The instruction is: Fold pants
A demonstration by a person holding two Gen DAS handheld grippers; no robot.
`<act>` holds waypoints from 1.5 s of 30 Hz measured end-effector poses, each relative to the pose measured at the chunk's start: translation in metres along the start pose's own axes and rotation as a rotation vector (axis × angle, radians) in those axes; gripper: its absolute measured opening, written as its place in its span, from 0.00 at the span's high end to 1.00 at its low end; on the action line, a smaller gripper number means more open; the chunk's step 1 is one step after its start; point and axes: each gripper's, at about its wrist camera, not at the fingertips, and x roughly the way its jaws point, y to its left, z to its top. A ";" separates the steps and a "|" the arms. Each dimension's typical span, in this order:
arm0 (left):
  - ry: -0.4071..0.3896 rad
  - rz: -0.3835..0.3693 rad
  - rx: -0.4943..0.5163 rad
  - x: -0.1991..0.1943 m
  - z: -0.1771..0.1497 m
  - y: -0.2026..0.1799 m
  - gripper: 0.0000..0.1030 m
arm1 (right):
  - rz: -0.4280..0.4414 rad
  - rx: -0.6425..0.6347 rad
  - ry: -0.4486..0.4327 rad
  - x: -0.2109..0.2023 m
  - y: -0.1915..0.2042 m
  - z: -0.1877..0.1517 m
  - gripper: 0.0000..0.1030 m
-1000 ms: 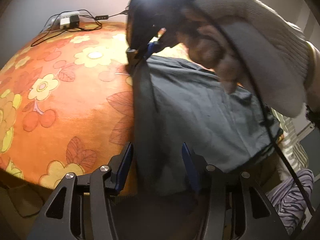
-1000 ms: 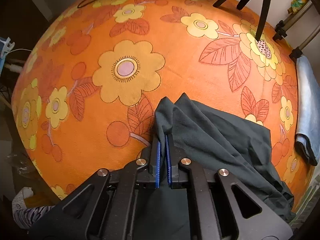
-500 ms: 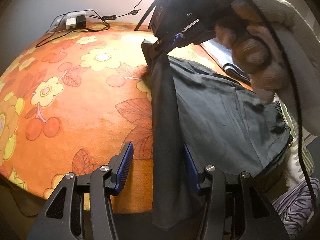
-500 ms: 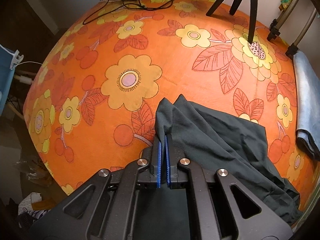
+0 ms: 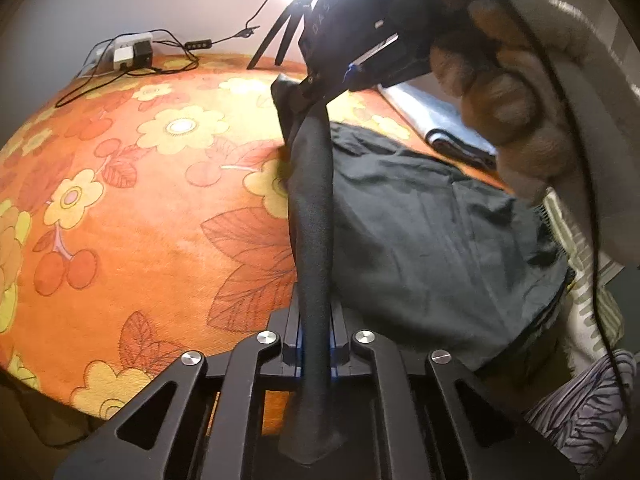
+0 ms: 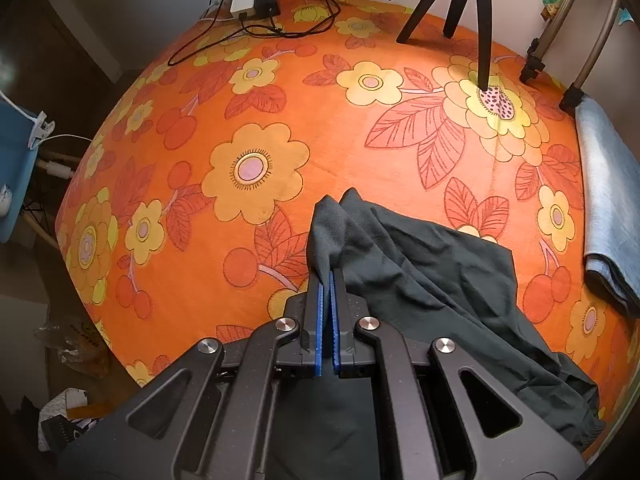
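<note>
Dark grey pants (image 5: 420, 216) rumpled on orange floral cloth (image 5: 140, 220); edge pulled taut into rope between left gripper (image 5: 315, 344) and right gripper (image 6: 328, 300), both clamped on fabric

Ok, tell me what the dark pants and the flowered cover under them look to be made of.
Pants: thin, matte woven or knit fabric, probably a cotton blend; it drapes in soft folds and bunches easily between the fingers of the right gripper.
Flowered cover: plush, fleece-like textile; a short fuzzy nap softens the printed flowers. Exact fibre unclear.
</note>
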 end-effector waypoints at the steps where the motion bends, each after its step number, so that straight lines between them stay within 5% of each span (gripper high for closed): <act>1: -0.007 -0.006 0.001 -0.002 0.001 -0.001 0.94 | 0.005 0.003 -0.004 -0.001 -0.001 0.000 0.97; 20: -0.137 -0.140 0.133 -0.033 0.020 -0.080 0.95 | 0.054 0.114 -0.124 -0.057 -0.058 -0.019 0.97; 34: -0.141 -0.297 0.192 -0.013 0.023 -0.159 0.95 | 0.056 0.283 -0.224 -0.120 -0.170 -0.081 0.97; 45: -0.091 -0.454 0.285 0.024 0.010 -0.258 0.95 | 0.009 0.431 -0.258 -0.149 -0.280 -0.159 0.97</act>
